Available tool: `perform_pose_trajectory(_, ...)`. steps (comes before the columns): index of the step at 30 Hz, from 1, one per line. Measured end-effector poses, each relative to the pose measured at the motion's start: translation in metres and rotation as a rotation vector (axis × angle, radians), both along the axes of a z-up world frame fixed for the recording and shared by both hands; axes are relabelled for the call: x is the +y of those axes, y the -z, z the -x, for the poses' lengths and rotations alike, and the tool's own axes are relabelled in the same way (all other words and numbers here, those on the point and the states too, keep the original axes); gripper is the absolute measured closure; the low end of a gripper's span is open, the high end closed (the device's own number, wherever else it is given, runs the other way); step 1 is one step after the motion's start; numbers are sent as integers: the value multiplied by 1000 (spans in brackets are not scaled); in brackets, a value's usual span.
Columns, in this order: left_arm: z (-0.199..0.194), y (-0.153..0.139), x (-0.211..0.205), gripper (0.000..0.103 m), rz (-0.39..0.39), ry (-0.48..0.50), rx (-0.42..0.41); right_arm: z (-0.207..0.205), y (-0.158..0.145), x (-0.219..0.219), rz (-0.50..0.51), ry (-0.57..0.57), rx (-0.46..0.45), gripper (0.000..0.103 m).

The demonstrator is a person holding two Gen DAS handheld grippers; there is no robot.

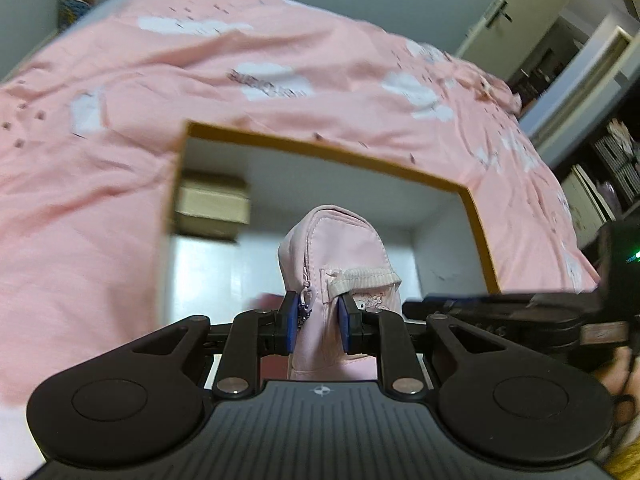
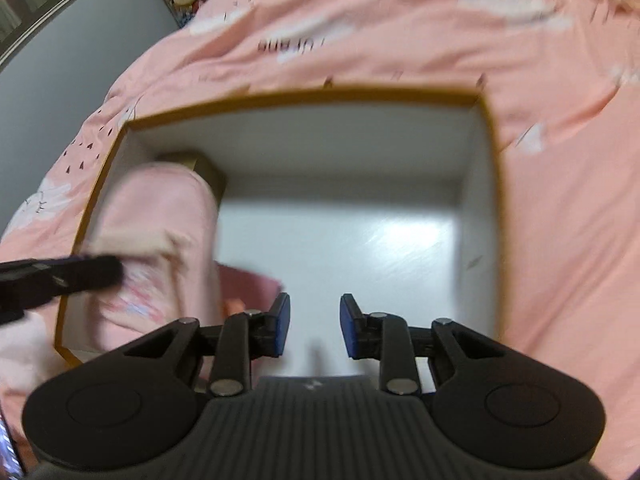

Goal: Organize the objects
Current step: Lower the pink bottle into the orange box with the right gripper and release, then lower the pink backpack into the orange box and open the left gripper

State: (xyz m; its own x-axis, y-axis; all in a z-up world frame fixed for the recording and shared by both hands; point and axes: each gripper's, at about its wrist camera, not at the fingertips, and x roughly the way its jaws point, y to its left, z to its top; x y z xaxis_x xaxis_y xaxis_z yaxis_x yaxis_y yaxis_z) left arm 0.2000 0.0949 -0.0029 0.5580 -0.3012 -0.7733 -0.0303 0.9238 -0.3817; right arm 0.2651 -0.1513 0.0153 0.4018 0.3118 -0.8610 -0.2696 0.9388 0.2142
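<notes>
Hanging over the box [image 1: 480,216], pouch [image 1: 336,248] between left tongs [image 1: 318,322].

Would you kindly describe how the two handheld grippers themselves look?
Both the left gripper and the right gripper are matte black, with blue pads on the jaws, silver pivot pins, round discs at each side and a ribbed body bearing a small white emblem. No cables or sleeves show.
</notes>
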Motion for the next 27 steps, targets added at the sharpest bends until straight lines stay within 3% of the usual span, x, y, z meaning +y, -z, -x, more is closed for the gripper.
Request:
perform_pose_trajectory(4, -14, 22, -20, 80, 85, 39, 47, 4, -6, -7, 41, -8, -59, 73)
perform_pose_trajectory(11, -35, 60, -30, 80, 156, 51, 164, 0, 10, 2, 84, -26, -56, 76)
perform_pose_trajectory(15, -41, 73, -33, 80, 100, 30, 218, 1, 14, 1, 64, -35, -44, 76)
perform_pose_trajectory(22, -36, 68, -32, 81, -6, 9, 187, 2, 18, 3, 62, -58, -41, 76)
perform_pose_trajectory(27, -31, 69, -27, 81, 13, 23, 187, 2, 20, 4, 58, -59, -32, 76)
